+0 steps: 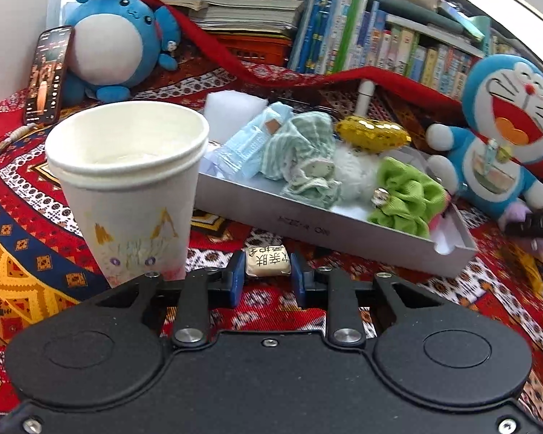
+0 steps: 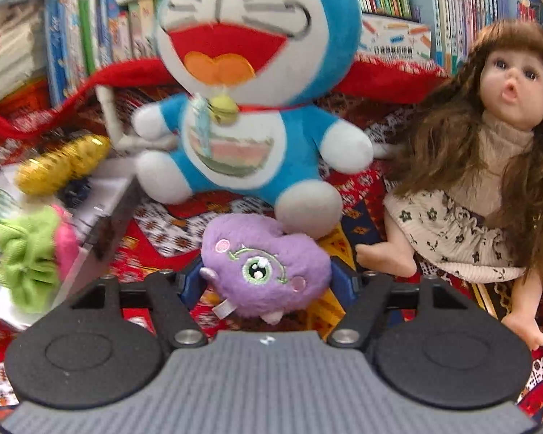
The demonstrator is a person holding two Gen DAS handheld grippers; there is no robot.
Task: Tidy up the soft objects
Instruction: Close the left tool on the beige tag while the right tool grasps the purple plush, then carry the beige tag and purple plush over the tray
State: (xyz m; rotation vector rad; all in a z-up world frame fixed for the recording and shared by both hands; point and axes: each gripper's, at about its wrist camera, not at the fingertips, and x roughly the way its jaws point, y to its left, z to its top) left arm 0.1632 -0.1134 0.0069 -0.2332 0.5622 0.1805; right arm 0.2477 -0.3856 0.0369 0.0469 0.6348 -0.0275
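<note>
Both the left gripper [image 1: 267, 275] and the right gripper [image 2: 266, 276] have black linkages, silver screws and blue fingertip pads; behind the right fingers sits a ribbed grey plate.

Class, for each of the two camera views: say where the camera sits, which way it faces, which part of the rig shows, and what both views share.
Left wrist: sits behind the left gripper, facing the paper cup and grey tray; jaws shut on a small wrapped packet.
Right wrist: sits behind the right gripper, facing the doll; jaws around a purple plush.
Shared: blue cat plush, green scrunchie.
</note>
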